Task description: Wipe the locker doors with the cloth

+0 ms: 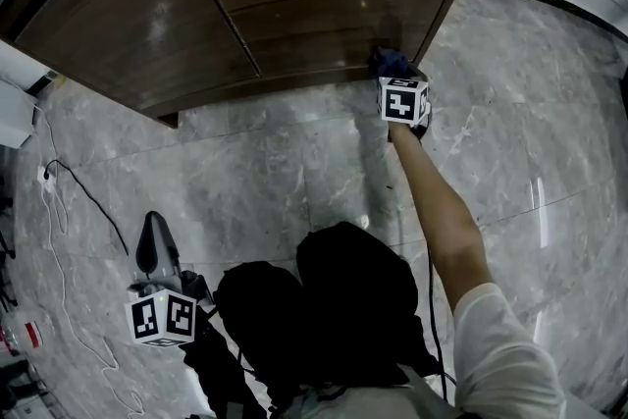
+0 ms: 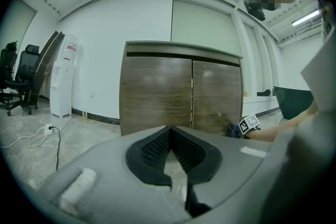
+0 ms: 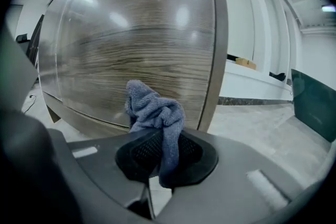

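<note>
While it hangs low beside the person's body, left gripper [image 2: 169, 129]: jaws together, facing the locker.
Right gripper [image 3: 165, 136]: on the outstretched arm, clamped on the cloth.
Cloth [image 3: 155, 110]: blue, bunched, against the right locker door [image 3: 131, 50], near its lower right corner.
Locker doors [image 2: 157, 92]: dark wood, both closed.

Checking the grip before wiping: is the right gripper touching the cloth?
Touching. The right gripper view shows the right gripper with its jaws closed on the cloth, which bunches out above them.
</note>
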